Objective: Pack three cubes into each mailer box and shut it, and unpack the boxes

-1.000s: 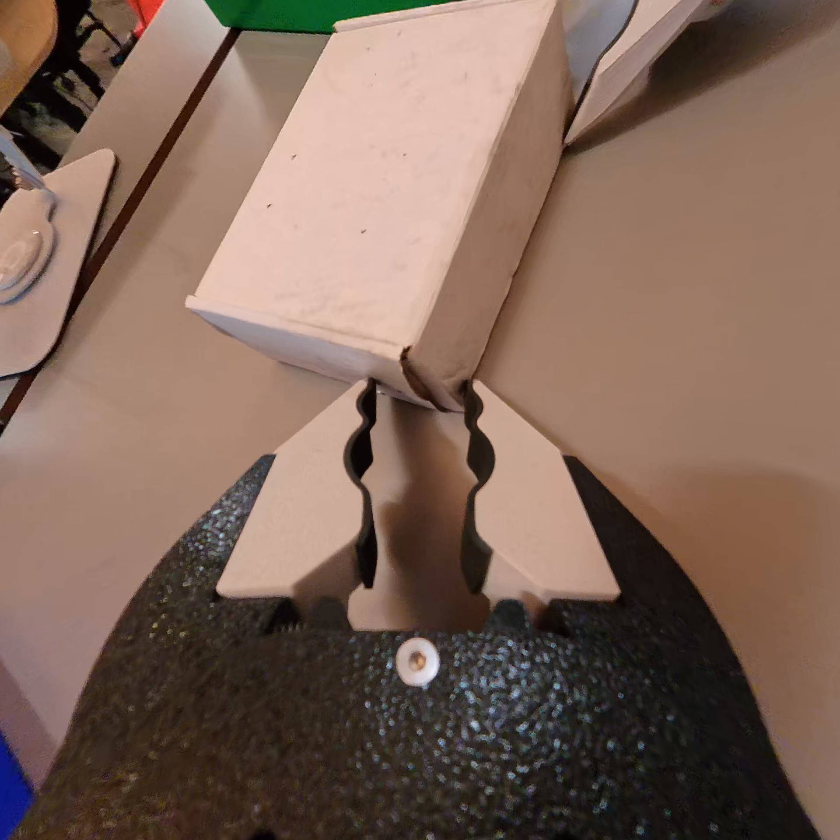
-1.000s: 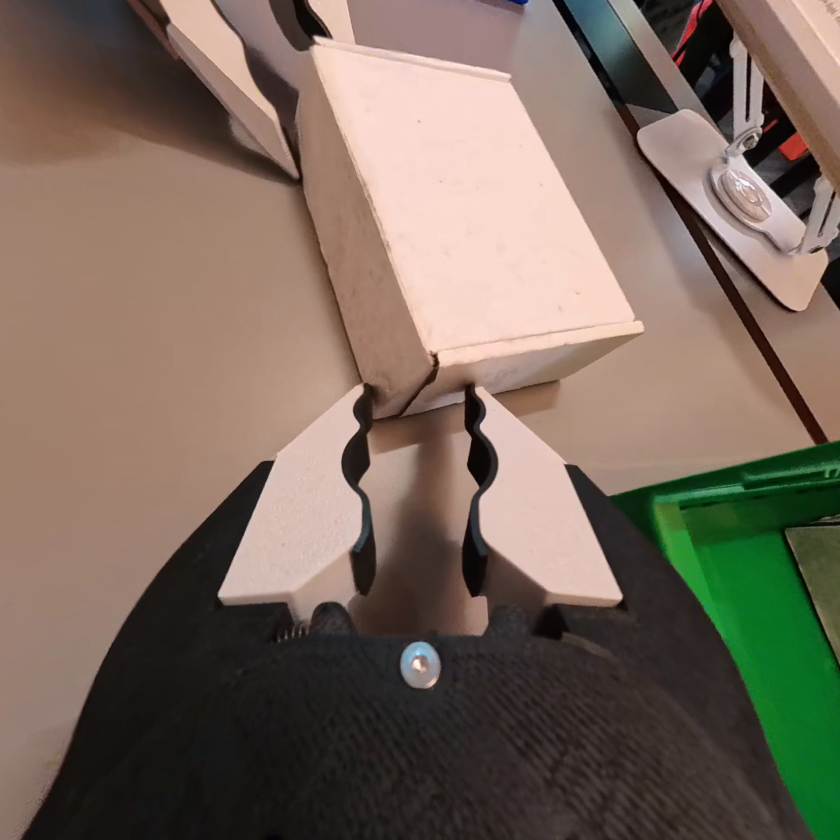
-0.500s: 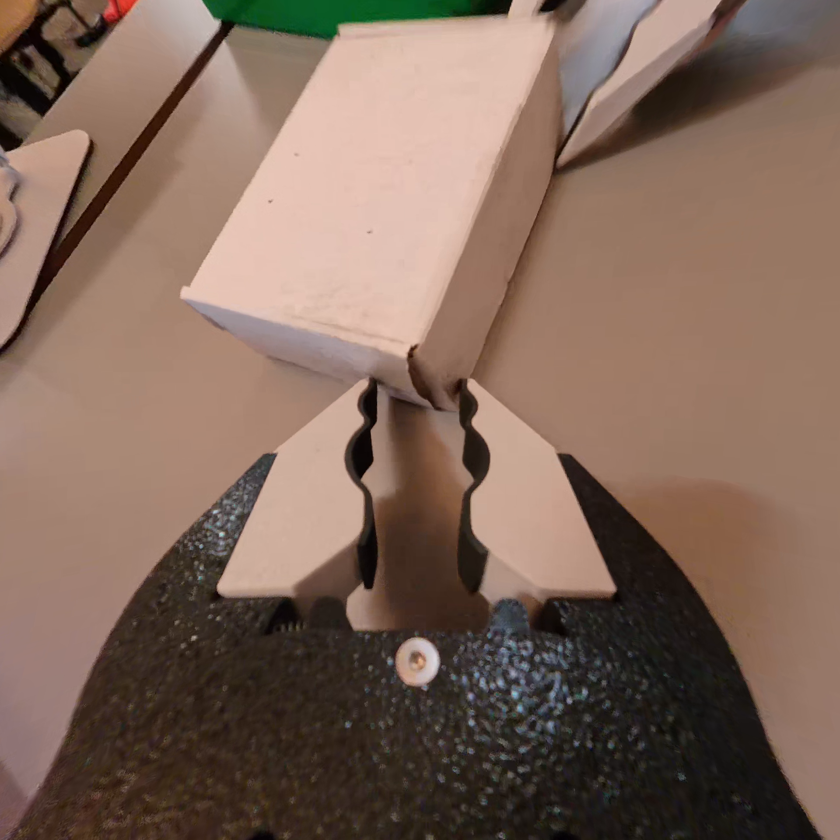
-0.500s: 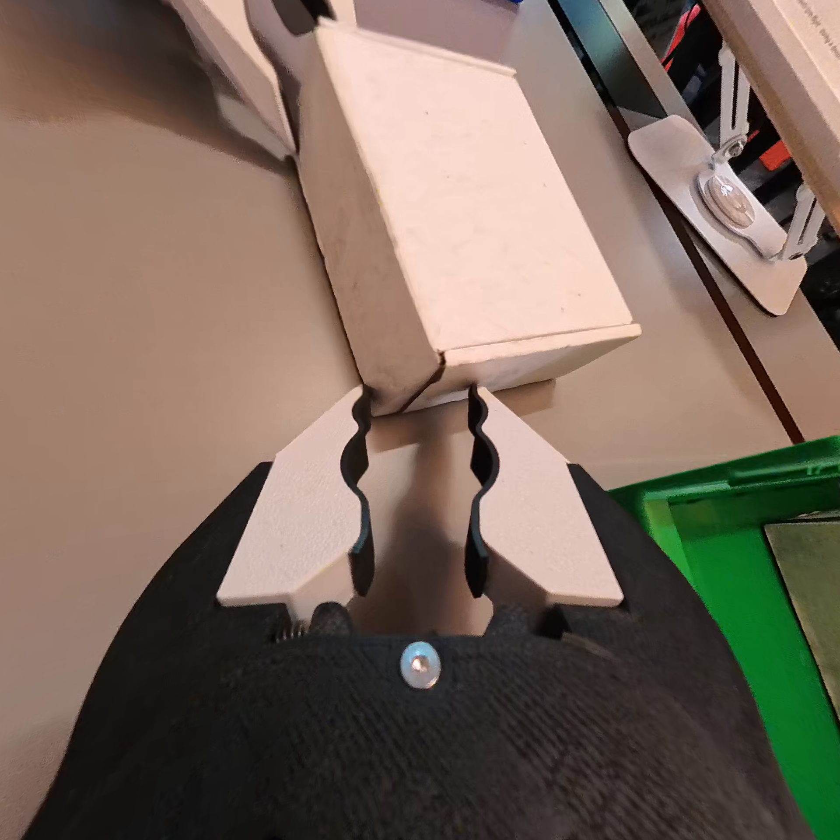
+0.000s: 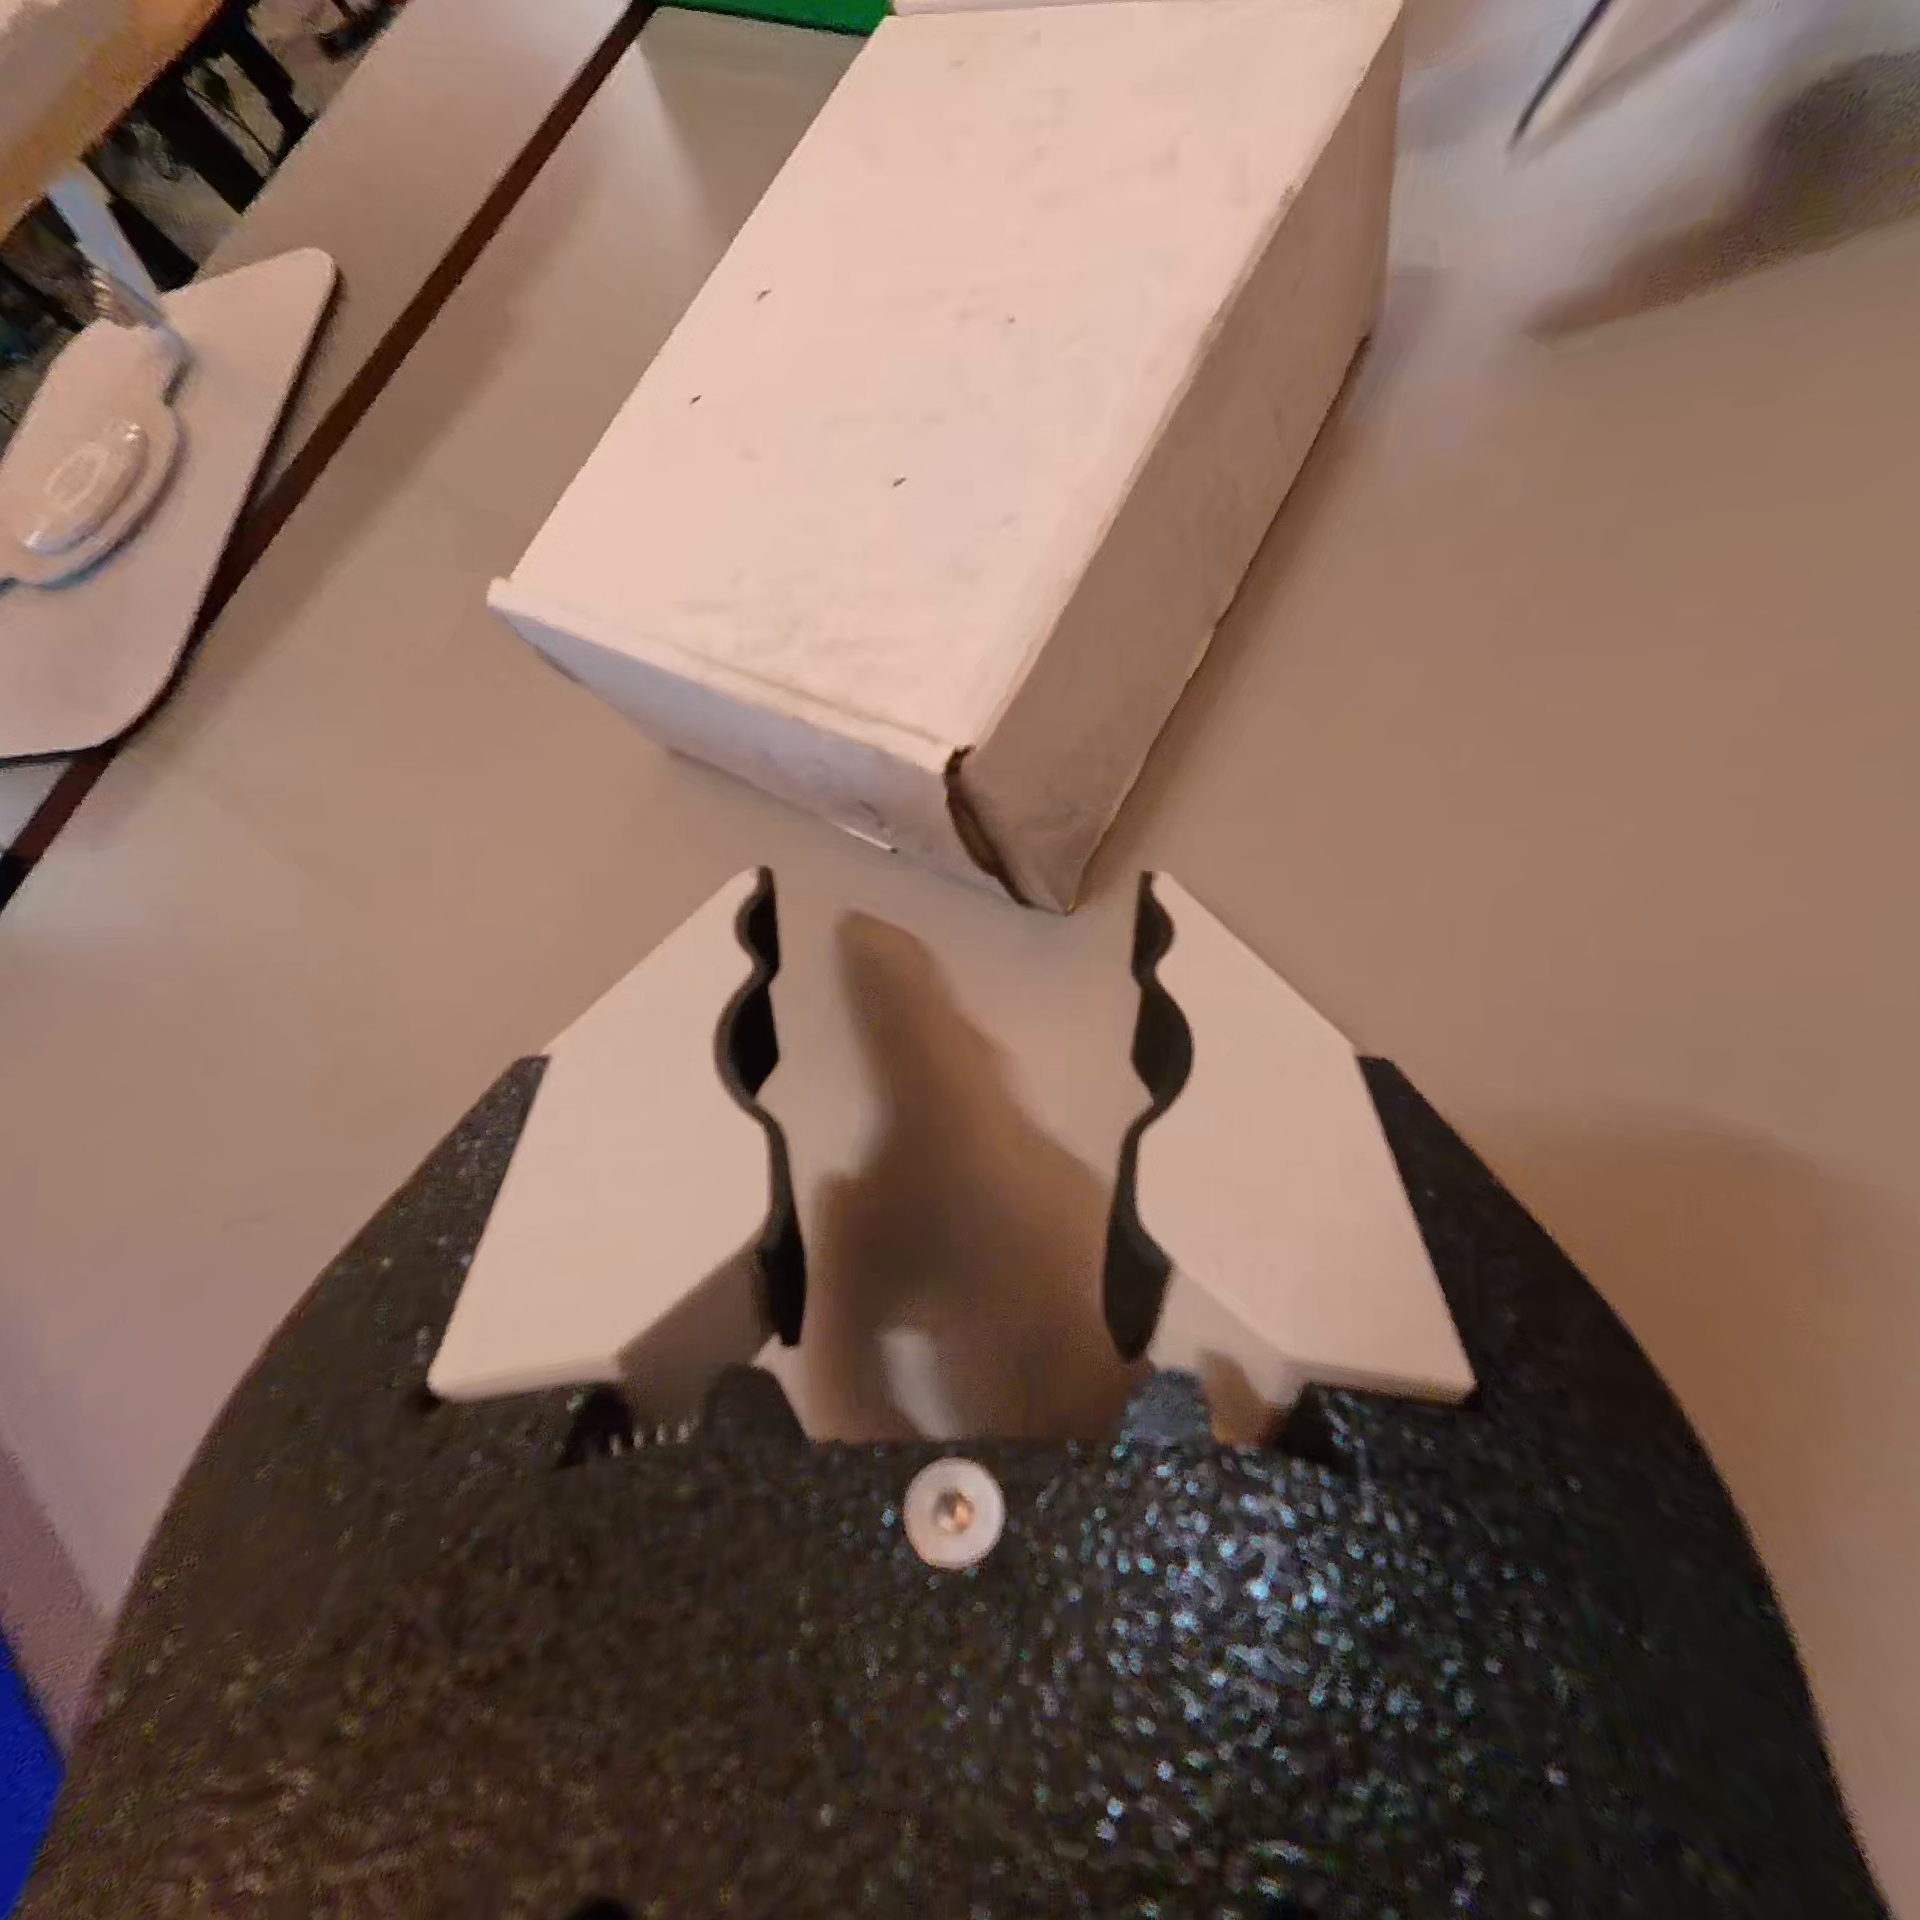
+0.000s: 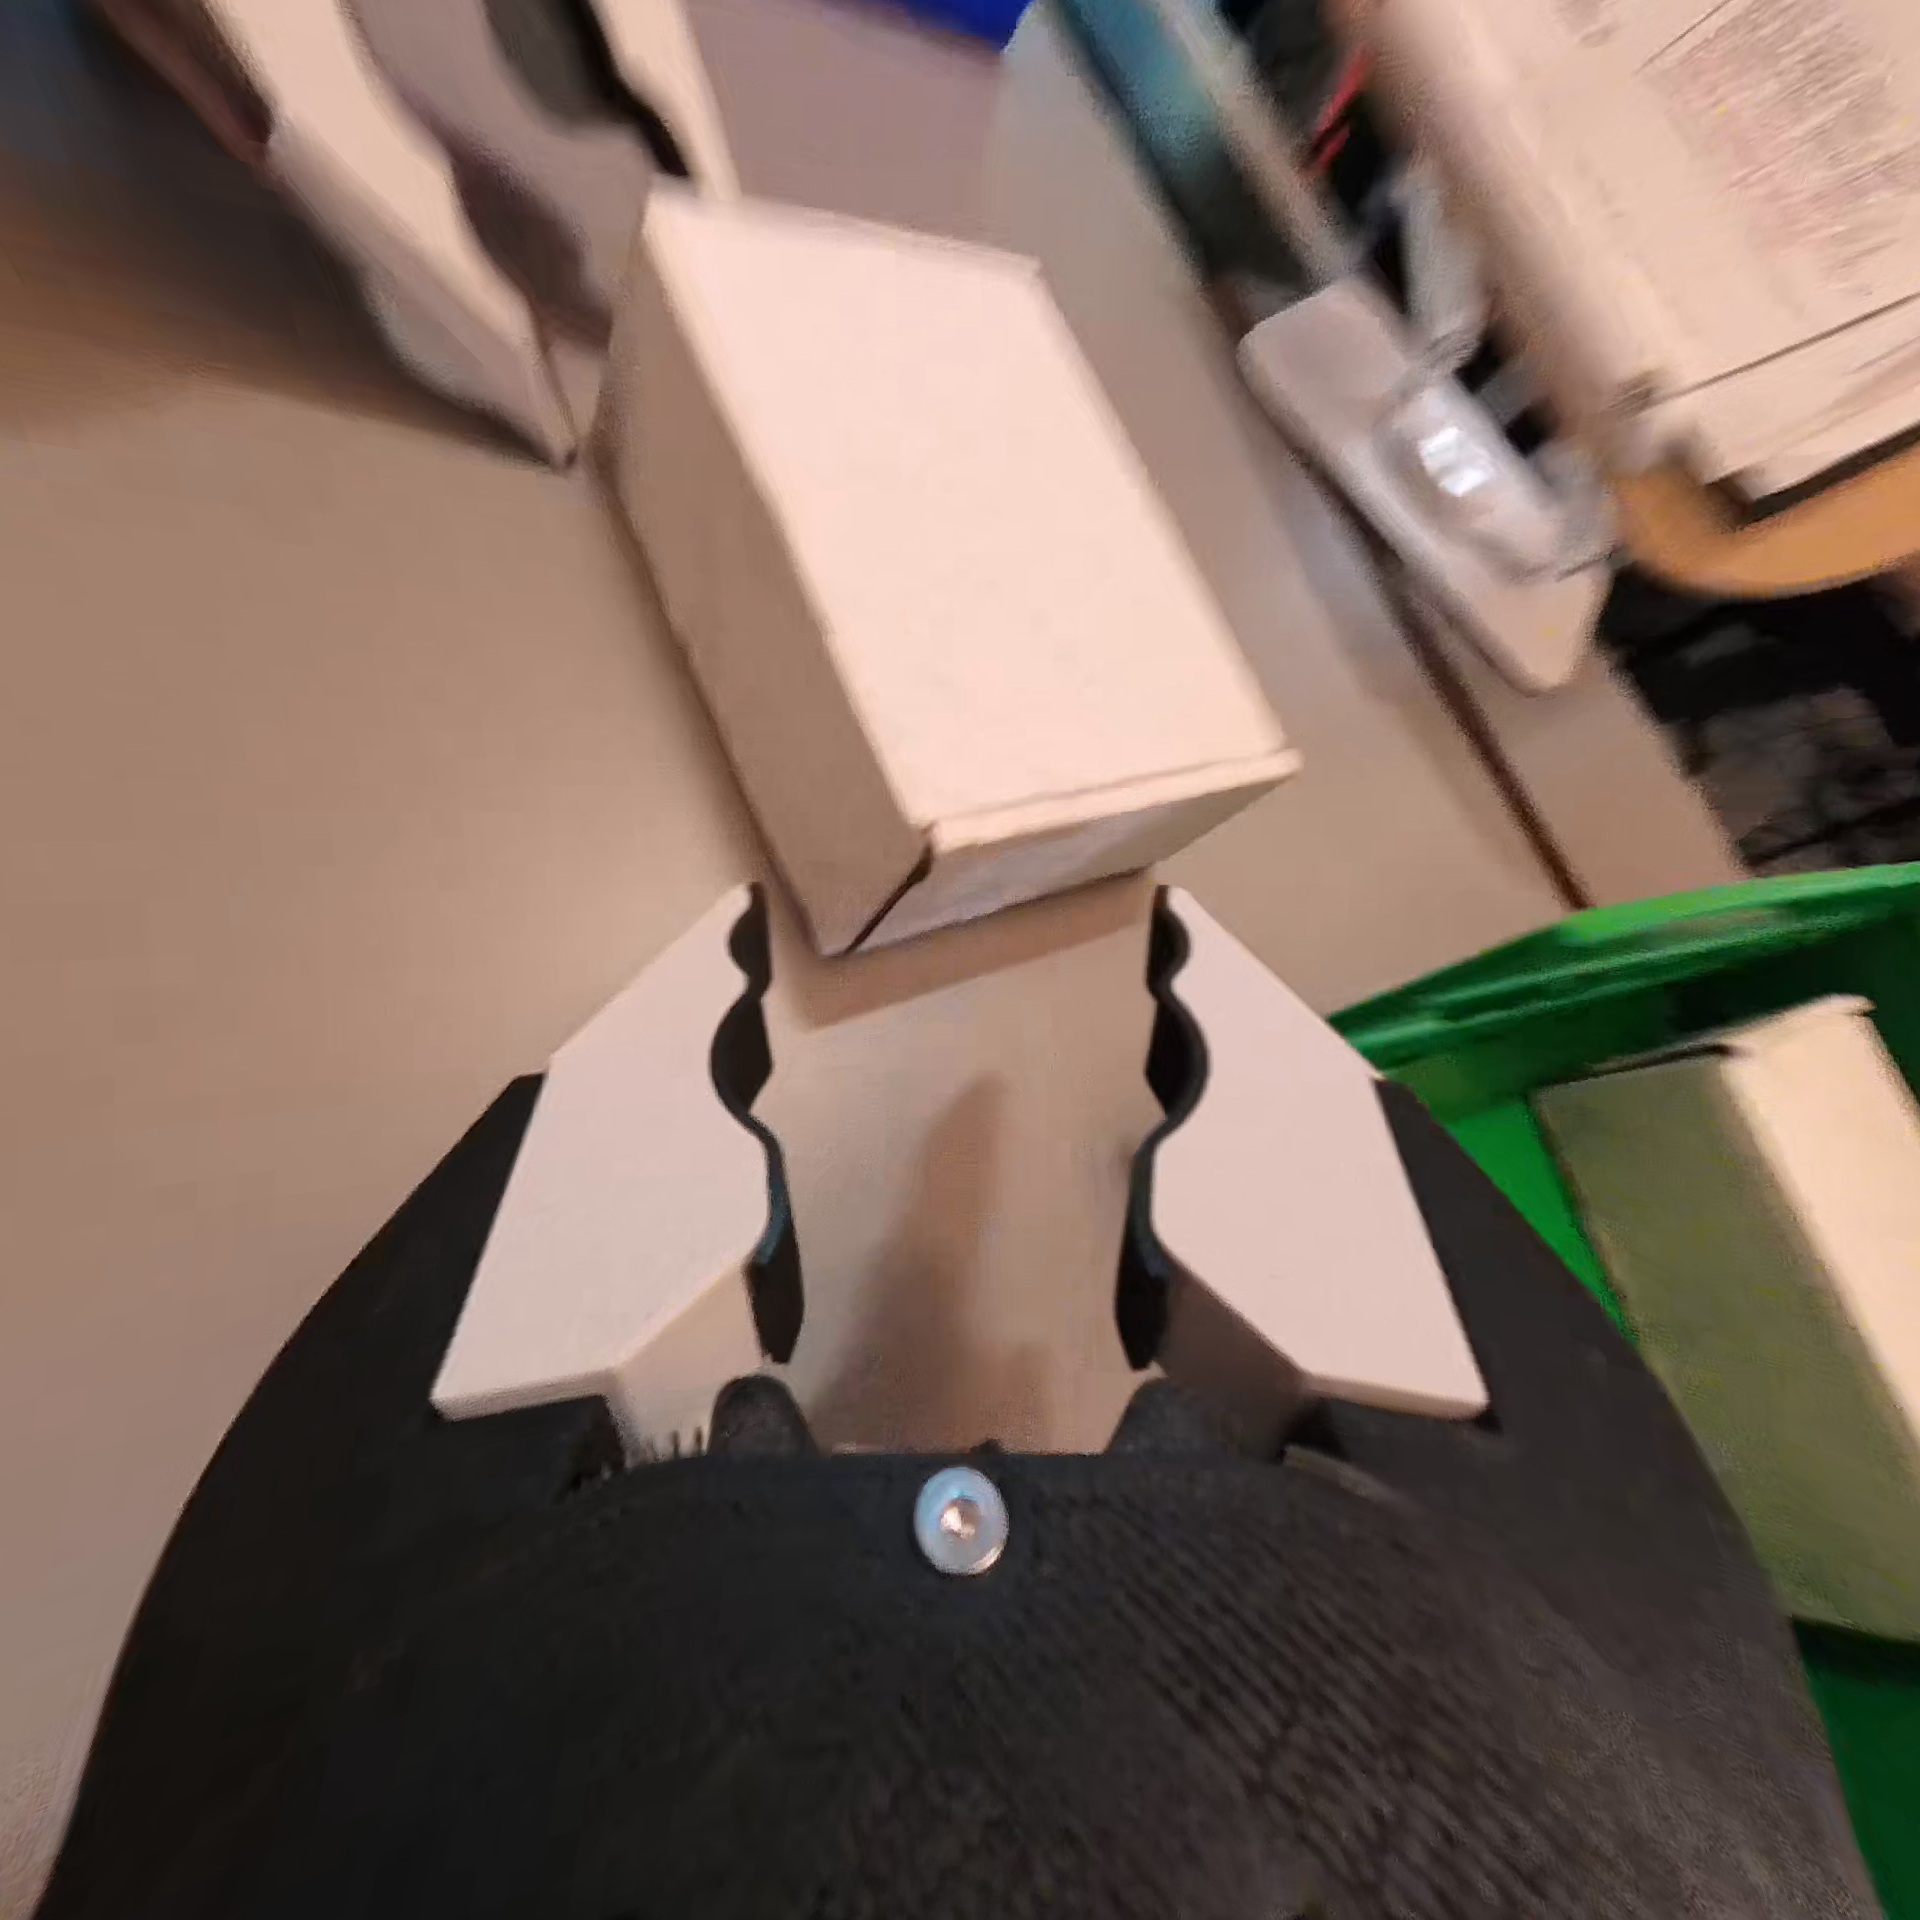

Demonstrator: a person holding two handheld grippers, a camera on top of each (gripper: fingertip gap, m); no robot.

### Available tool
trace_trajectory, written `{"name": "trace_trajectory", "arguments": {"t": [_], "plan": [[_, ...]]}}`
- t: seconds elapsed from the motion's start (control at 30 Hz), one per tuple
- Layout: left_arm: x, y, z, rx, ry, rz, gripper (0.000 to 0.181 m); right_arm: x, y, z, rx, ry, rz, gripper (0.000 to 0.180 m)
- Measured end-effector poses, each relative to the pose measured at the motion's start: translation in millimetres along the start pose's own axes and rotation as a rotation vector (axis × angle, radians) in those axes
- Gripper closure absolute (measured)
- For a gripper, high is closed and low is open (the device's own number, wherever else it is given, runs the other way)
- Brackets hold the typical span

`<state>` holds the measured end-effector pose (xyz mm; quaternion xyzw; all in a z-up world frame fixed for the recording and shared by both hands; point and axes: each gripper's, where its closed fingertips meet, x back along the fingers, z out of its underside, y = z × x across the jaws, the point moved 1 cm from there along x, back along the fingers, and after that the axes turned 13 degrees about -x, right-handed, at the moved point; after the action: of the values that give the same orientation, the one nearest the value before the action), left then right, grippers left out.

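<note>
A shut white mailer box [image 5: 966,416] lies on the beige table. My left gripper [image 5: 951,894] is open and empty, just short of the box's near corner and not touching it. In the right wrist view the same box [image 6: 935,561] lies ahead. My right gripper [image 6: 956,909] is open and empty, its tips on either side of the box's other near corner, with no grip. The left gripper's fingers [image 6: 416,270] show blurred beyond the box. No cubes are in view.
A green bin [image 6: 1558,997] stands at the right, with another white box [image 6: 1766,1299] in it. A white stand base [image 5: 114,520] sits on a neighbouring table at the left; it also shows in the right wrist view [image 6: 1434,468]. The table's dark edge [image 5: 343,416] runs past the box.
Both grippers opened wider and drew back from the box's corners. The right wrist view is blurred from motion, and the second box in the green bin came into view.
</note>
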<state>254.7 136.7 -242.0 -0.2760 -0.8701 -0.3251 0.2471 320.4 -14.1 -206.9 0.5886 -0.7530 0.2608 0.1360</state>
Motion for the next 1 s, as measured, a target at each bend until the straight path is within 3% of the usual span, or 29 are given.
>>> {"name": "trace_trajectory", "arguments": {"t": [0.07, 0.17, 0.27, 0.37, 0.57, 0.63, 0.87, 1.0], "plan": [[6, 4, 4, -0.002, 0.001, -0.032, 0.105, 16, -8, -40, -0.063, -0.144, 0.036, 0.091], [14, 13, 3, 0.041, -0.016, -0.073, 0.097, -8, 8, -68, -0.021, 0.017, -0.112, 0.071], [18, 16, 4, 0.116, -0.015, -0.06, 0.091, -53, 14, -69, 0.091, 0.292, -0.204, 0.057], [19, 19, 8, 0.125, -0.014, -0.06, 0.09, -80, 25, -63, 0.126, 0.481, -0.335, 0.059], [16, 16, 9, 0.234, -0.033, -0.012, 0.089, -105, 31, -44, 0.144, 0.659, -0.41, 0.045], [16, 15, 14, 0.254, -0.003, -0.002, 0.089, -110, 28, -34, 0.182, 0.71, -0.406, 0.049], [18, 25, 16, 0.32, -0.047, -0.024, 0.1, -94, 25, -31, 0.227, 0.713, -0.444, 0.049], [21, 27, 19, 0.282, -0.027, -0.046, 0.101, -40, -6, -81, 0.213, 0.542, -0.361, 0.049]]}}
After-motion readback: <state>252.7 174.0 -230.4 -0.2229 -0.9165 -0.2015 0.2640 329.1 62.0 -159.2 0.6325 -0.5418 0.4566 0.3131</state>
